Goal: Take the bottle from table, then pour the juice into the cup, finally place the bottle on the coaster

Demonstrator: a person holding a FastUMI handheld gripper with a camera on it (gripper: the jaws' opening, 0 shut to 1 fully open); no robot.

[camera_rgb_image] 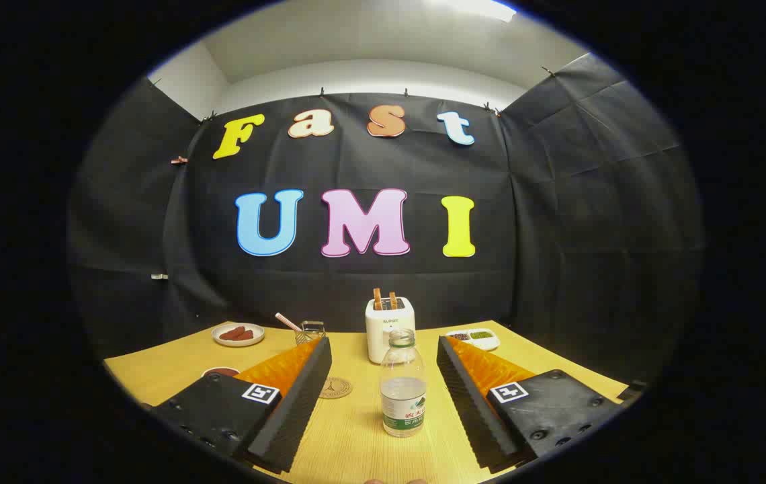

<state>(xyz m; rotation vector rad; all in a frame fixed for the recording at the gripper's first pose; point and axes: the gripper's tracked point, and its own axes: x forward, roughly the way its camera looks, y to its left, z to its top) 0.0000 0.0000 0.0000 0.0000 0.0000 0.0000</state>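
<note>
A clear plastic bottle [402, 386] with a green label stands upright and uncapped on the wooden table [154, 376], about half full of clear liquid. It is between my two fingers, nearer the right one, touching neither. My gripper [383, 346] is open wide around it. A round brown coaster [334, 387] lies on the table just right of my left finger. A glass cup [310, 332] with a straw stands farther back, partly hidden by the tip of the left finger.
A white toaster [389, 328] with two slices in it stands right behind the bottle. At the back left is a plate [238, 334] of brown pieces, at the back right a white dish [476, 337] with dark and green fillings. A small dark-filled dish [220, 371] peeks beside the left finger.
</note>
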